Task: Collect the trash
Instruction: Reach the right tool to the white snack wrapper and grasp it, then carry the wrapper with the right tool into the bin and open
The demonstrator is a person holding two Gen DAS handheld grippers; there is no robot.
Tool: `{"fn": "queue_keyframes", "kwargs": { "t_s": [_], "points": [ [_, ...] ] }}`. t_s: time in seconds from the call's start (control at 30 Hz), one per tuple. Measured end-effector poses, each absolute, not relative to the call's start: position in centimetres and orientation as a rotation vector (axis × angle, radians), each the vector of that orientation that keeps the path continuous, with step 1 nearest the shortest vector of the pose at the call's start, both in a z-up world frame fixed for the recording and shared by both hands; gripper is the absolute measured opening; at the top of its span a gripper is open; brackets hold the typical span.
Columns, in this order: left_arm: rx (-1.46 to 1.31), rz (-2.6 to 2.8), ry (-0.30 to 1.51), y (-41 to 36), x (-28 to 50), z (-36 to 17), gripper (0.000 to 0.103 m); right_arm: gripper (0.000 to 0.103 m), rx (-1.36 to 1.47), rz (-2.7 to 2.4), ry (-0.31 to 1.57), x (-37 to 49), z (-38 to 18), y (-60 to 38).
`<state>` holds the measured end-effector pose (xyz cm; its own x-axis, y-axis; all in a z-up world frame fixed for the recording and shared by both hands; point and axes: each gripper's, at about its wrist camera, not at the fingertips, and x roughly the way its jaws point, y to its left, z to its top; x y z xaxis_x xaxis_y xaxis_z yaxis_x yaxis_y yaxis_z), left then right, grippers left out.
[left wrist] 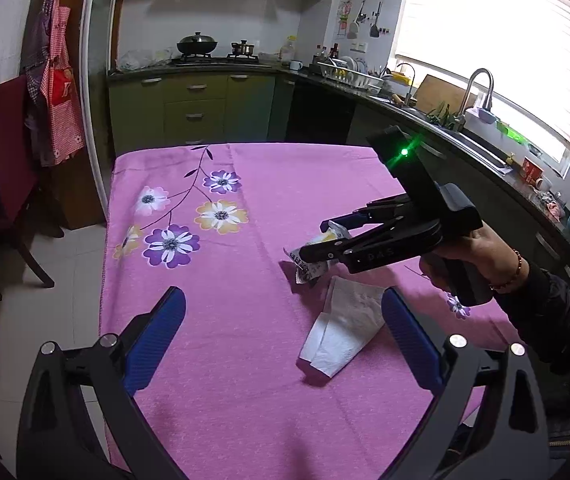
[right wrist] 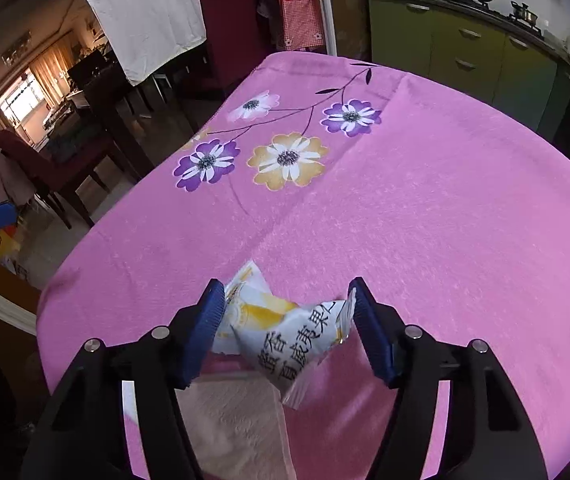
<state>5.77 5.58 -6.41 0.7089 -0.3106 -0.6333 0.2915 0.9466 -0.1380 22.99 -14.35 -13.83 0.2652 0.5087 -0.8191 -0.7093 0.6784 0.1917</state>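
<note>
A white and yellow snack wrapper [right wrist: 293, 332] with printed characters sits crumpled between the blue pads of my right gripper [right wrist: 287, 292], which is shut on it. Both pads touch its sides. In the left wrist view the same right gripper [left wrist: 315, 240] reaches in from the right, pointing steeply down, with the wrapper [left wrist: 313, 270] low over the pink flowered tablecloth [left wrist: 225, 320]. A folded white paper napkin [left wrist: 345, 332] lies on the cloth just below the wrapper, close to the right finger of my left gripper [left wrist: 283, 308]. That gripper stands open and holds nothing. The napkin [right wrist: 233, 432] also shows under my right gripper.
A person's hand [left wrist: 477, 256] with a bead bracelet holds the right gripper. A dark red chair [left wrist: 9, 152] stands off the table's left side. Green cabinets [left wrist: 193, 108] and a counter with a sink tap [left wrist: 481, 88] run along the back and right. The table's left edge drops to tiled floor.
</note>
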Motion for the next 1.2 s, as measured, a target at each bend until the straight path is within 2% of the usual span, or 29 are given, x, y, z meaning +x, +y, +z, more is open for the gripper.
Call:
{"fn": "queue_keyframes", "kwargs": {
  "t_s": [0.3, 0.47, 0.8, 1.03, 1.2],
  "points": [
    [-0.007, -0.343, 0.704, 4.7, 5.6, -6.1, 0.094, 0.06, -0.234, 0.872, 1.079, 22.1, -15.3, -14.5],
    [-0.008, -0.34, 0.707, 4.8, 5.6, -6.1, 0.094, 0.048, -0.212, 0.874, 1.039, 21.5, -14.7, -14.9],
    [-0.003, -0.353, 0.707, 4.7, 5.8, -6.0, 0.094, 0.047, -0.175, 0.831, 0.945, 20.2, -11.4, -18.1],
    [0.011, -0.407, 0.698, 3.1, 6.1, -6.1, 0.094, 0.047, -0.058, 0.566, 0.87, 18.8, -7.6, -30.4],
    [0.021, -0.464, 0.709, 1.0, 6.7, -6.6, 0.094, 0.048, 0.019, 0.237, 0.896, 17.9, -7.7, -43.1]
  ]
}}
